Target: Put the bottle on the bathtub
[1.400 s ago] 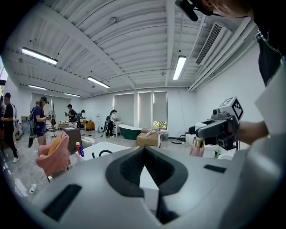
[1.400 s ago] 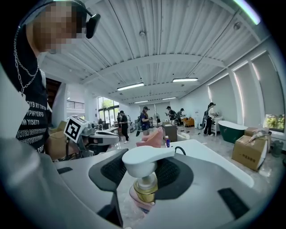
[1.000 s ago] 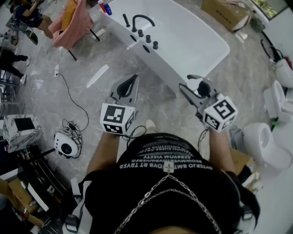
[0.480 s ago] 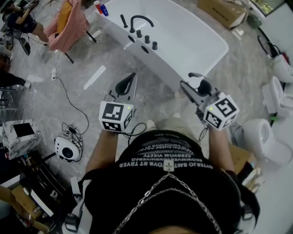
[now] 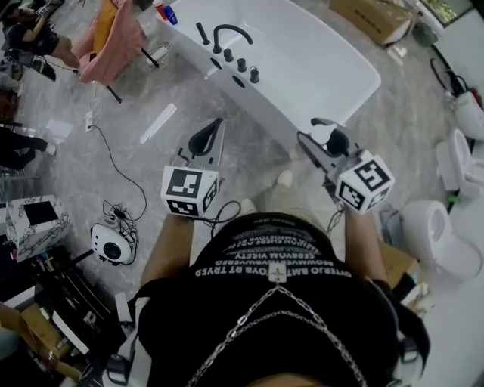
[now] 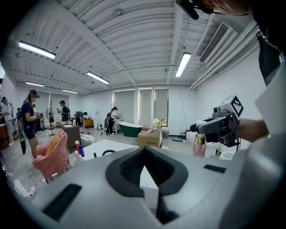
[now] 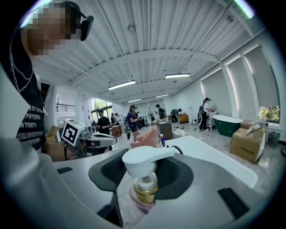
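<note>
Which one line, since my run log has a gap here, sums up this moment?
right gripper: shut on pump bottle | left gripper: empty, jaws together | bathtub: ahead, bottle not yet on it

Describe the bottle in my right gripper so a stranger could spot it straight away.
Start at the big white bathtub; just short of its near end is the right gripper. Clamped in its jaws is the bottle: white pump head, gold collar, pale pink body, unlike the small red-capped and blue bottles at the tub's far corner.
</note>
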Tool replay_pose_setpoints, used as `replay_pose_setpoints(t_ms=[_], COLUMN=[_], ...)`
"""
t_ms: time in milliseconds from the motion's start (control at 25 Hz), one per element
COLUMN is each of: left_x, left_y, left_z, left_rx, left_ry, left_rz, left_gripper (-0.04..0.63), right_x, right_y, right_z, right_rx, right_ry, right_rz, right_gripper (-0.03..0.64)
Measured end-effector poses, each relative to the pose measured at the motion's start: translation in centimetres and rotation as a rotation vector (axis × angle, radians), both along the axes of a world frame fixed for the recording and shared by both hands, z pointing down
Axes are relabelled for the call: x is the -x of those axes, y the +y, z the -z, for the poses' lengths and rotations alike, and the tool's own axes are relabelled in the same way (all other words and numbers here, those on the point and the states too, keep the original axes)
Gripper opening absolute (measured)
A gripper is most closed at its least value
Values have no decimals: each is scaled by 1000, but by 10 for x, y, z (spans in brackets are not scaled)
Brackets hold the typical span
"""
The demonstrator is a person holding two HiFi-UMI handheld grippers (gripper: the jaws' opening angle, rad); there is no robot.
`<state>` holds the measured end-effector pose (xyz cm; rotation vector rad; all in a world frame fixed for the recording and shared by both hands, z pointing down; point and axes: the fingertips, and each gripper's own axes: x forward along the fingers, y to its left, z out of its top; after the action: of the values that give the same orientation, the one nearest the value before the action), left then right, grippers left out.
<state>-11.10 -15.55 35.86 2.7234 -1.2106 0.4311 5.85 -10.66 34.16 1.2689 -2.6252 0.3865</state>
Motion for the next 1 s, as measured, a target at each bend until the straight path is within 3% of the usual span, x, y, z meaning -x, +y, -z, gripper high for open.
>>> replay_pose_setpoints(t_ms=[440, 1000], left_x=[-43, -89], left_y=[-51, -110], left_z=[2, 8], left_rx=[1, -13], left_ry=[-8, -31], left_rz=[17, 94], left_gripper=[2, 2], right_x=[-45, -85], right_y=[-56, -129], right_z=[-3, -13], right_rx=[5, 24], right_ry=[10, 6], right_rz=[2, 107], right_gripper=[169, 169])
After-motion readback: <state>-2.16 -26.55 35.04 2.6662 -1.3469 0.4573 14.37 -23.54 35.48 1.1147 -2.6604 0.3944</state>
